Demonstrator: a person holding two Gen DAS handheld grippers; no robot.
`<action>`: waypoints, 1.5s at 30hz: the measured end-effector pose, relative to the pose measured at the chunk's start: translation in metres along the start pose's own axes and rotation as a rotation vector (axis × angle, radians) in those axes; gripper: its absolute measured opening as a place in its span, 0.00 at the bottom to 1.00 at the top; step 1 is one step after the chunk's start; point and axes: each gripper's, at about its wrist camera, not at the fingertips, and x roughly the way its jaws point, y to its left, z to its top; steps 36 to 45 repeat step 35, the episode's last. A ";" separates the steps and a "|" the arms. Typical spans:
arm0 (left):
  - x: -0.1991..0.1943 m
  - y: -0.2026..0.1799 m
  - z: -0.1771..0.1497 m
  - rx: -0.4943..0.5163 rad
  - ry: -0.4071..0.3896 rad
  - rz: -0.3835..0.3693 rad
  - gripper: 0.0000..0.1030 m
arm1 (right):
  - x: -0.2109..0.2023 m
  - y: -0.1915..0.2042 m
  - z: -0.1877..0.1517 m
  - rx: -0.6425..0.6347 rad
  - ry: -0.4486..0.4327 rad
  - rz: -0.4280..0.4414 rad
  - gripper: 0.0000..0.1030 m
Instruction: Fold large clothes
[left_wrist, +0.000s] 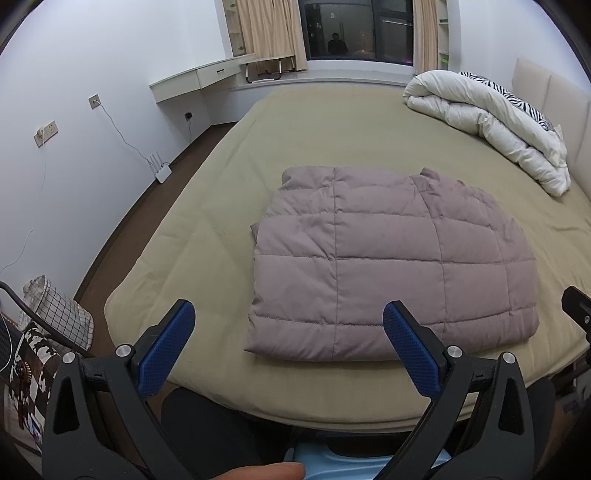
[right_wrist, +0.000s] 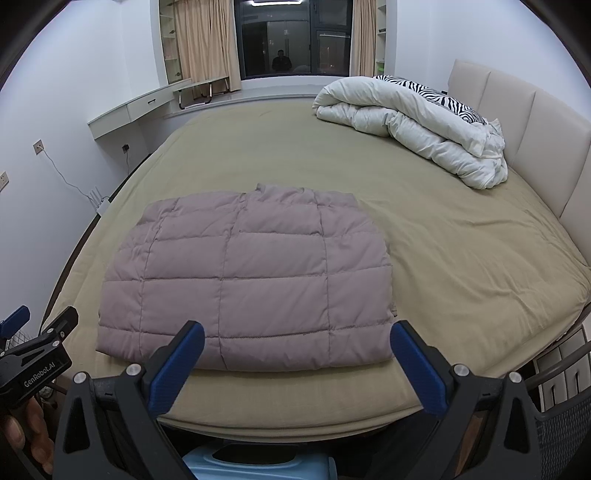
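A mauve quilted down jacket (left_wrist: 391, 266) lies folded into a neat rectangle on the olive-sheeted bed (left_wrist: 229, 206); it also shows in the right wrist view (right_wrist: 247, 280). My left gripper (left_wrist: 289, 314) is open and empty, held above the bed's near edge in front of the jacket. My right gripper (right_wrist: 297, 334) is open and empty too, just short of the jacket's near edge. The left gripper also appears at the left edge of the right wrist view (right_wrist: 37, 325).
A white duvet (right_wrist: 417, 125) with a zebra-print pillow (right_wrist: 439, 98) is bundled by the padded headboard (right_wrist: 524, 122). A wall desk (left_wrist: 199, 77) and router (left_wrist: 162, 171) are at left. A checked bag (left_wrist: 59, 314) sits on the floor, a wire basket (right_wrist: 561, 413) at right.
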 end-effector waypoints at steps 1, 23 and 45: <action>0.000 0.000 0.000 0.001 0.000 0.001 1.00 | 0.000 0.000 0.000 0.000 0.000 -0.001 1.00; 0.006 0.004 -0.001 -0.001 0.015 -0.016 1.00 | 0.003 0.002 -0.005 0.000 0.005 0.000 1.00; 0.004 0.001 0.000 0.024 -0.015 -0.016 1.00 | 0.008 0.002 -0.010 -0.006 0.012 0.004 1.00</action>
